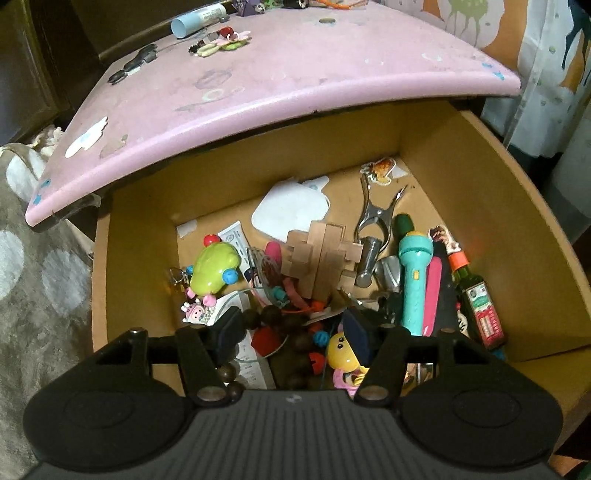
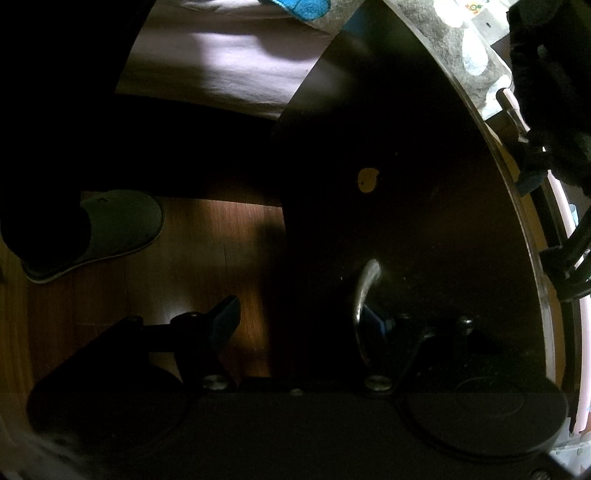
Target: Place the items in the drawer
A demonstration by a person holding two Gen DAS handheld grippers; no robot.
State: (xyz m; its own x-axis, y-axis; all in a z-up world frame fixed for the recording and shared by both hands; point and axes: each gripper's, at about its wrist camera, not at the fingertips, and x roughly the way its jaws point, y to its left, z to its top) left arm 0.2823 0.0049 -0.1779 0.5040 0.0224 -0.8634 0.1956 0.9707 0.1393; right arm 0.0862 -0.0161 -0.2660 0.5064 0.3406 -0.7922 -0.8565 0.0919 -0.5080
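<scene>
Your drawer (image 1: 461,177) sits pulled out across the middle of the frame, crammed with toys, so your left gripper (image 1: 295,328) hovers spread and empty above them, while your right gripper (image 2: 303,321), also spread, straddles the metal handle (image 2: 364,291) at lower centre, likely to steady it.

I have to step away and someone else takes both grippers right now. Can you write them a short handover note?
Left gripper: open, empty, hovering over the open drawer.
Right gripper: open, at the metal handle of the dark drawer front; whether a finger touches it is unclear.
In the drawer: wooden puzzle, teal flashlight, green toy, small bottle, beads and other bits.
Left on the pink top: blue tube, hair clips, black clip.
Next, probably: fetch those.
</scene>
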